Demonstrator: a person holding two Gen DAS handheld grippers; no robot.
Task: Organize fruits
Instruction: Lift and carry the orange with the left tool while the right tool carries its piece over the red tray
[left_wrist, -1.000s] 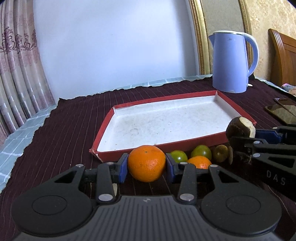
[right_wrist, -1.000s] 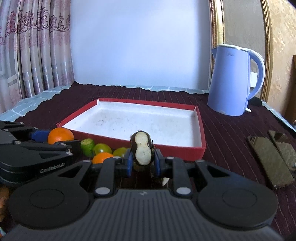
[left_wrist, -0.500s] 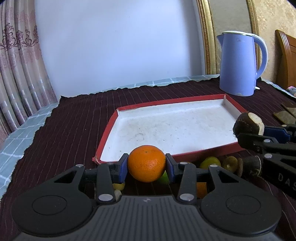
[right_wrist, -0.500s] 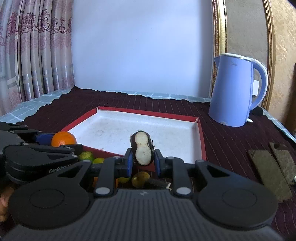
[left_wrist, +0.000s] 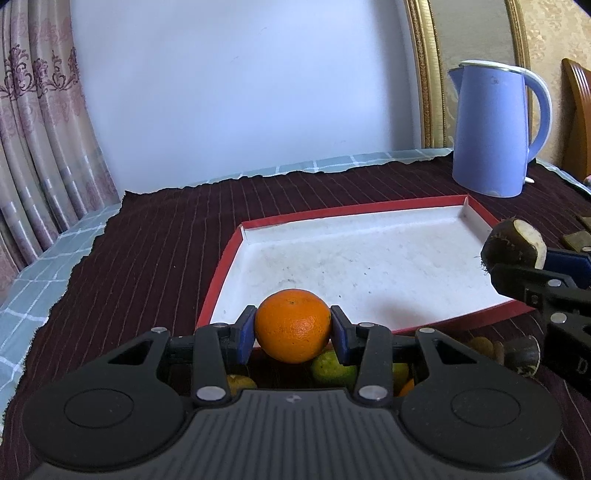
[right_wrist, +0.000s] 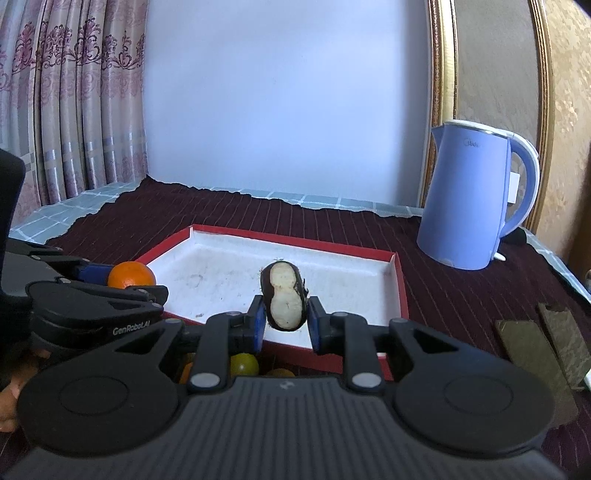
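Left gripper is clamped on a round orange mandarin, blue pads at its widest girth, held above the near red rim of the shallow red-walled cardboard tray with white floor. Risk: the skin is smooth and curved, so a jolt or early slackening could let it roll out short of the rim, onto the small green and orange fruits lying on the dark red striped cloth of the bench.

Right gripper is closed tight on a dark-skinned fruit piece with a pale cut face, over the tray's near edge. Risk: it is gripped low and stands tall above the pads, so it may tip or squeeze out. Both grippers sit near each other; converging paths could knock them together.

The lilac plastic kettle stands well apart, no hazard.
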